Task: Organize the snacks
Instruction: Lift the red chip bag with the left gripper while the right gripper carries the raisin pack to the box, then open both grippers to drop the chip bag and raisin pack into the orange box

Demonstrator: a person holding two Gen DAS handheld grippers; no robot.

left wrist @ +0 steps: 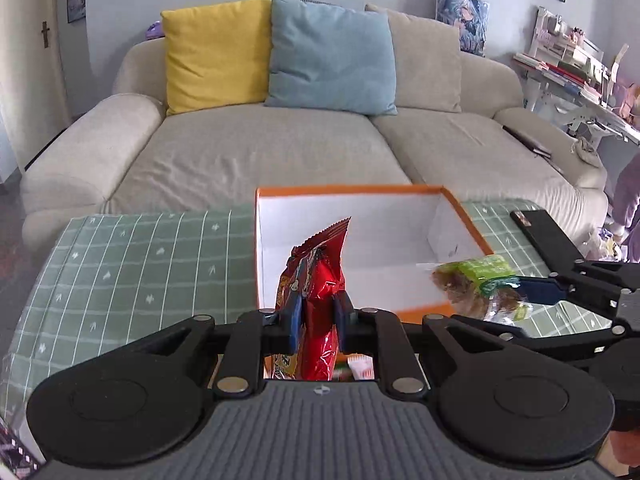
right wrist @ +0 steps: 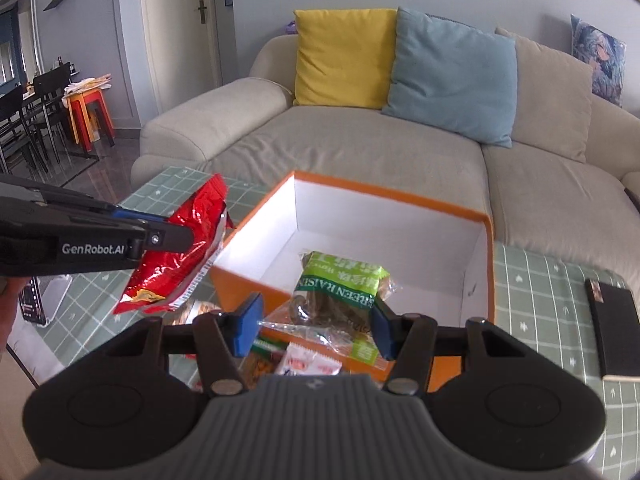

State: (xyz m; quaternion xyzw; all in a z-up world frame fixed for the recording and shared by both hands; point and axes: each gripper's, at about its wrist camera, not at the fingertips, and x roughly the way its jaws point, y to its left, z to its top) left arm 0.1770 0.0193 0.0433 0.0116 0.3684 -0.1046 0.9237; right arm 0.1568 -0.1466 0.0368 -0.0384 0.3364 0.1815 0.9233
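Observation:
An orange box (left wrist: 348,190) with a white inside stands open on the green checked tablecloth (left wrist: 140,264). My left gripper (left wrist: 316,312) is shut on a red snack bag (left wrist: 320,272), which it holds upright above the box's near edge. From the right wrist, that red bag (right wrist: 180,248) hangs to the left of the box (right wrist: 400,196), pinched in the left gripper (right wrist: 184,232). My right gripper (right wrist: 316,320) is shut on a clear bag of green raisins (right wrist: 340,284) over the box's front wall. The left wrist view shows the raisin bag (left wrist: 476,284) by the box's right corner.
Several loose snack packets (right wrist: 308,362) lie on the cloth below the right gripper. A flat black item (right wrist: 614,328) lies at the table's right. A beige sofa (left wrist: 260,152) with yellow, blue and beige cushions stands just behind the table.

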